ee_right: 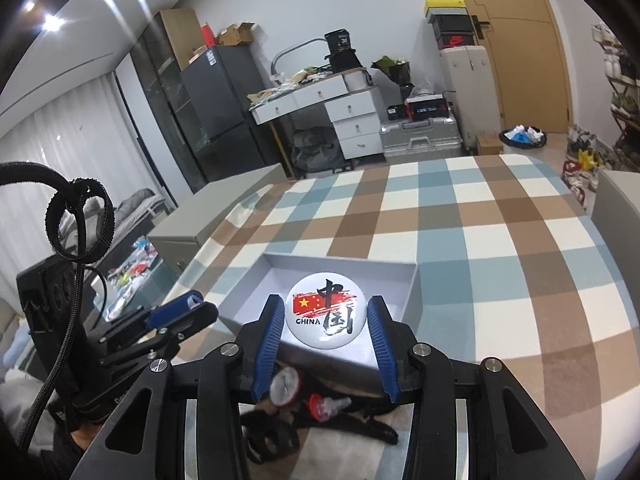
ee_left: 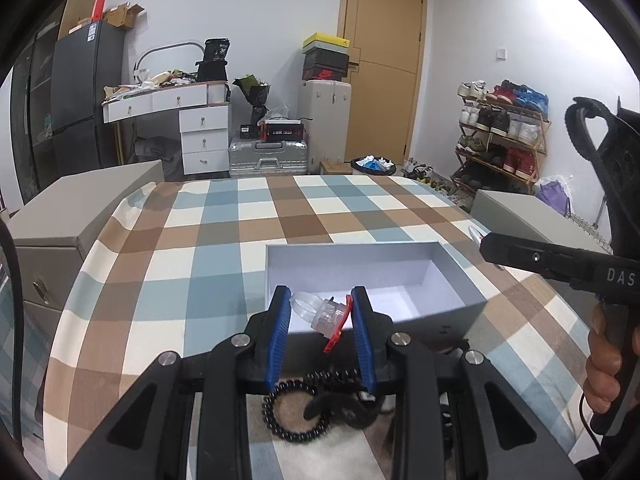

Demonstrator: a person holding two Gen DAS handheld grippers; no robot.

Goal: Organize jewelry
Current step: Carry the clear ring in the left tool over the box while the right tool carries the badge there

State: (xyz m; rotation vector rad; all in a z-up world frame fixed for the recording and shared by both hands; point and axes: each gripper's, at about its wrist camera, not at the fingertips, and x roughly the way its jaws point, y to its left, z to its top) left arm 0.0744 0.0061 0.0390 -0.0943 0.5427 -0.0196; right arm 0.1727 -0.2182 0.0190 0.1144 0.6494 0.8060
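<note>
Jewelry pieces lie nearest of all, in a small heap on the checked tablecloth (ee_left: pixel 224 216) at 6 o'clock under both grippers: a black beaded bracelet (ee_left: pixel 294 412), a round pin-back badge (ee_right: pixel 285 386) face down, a second clear ring with a red top (ee_right: pixel 326 405), and dark pieces too blurred to name. These are still to be sorted.

Just above them, the left gripper (ee_left: pixel 322 312) is clamped on a clear plastic ring (ee_left: pixel 320 312) whose red top presses against the right-side pad. The right gripper (ee_right: pixel 325 312) is closed on a white round badge (ee_right: pixel 325 312) printed with a flag and the word CHINA, gripped by its rim.

Beyond the fingertips, at 12 o'clock, sits the open pale grey box (ee_left: pixel 456 264). Its floor looks bare where it shows, so I judge that the task is at an early stage: two pieces are lifted and held near the box, neither dropped in yet, and the heap remains.
</note>
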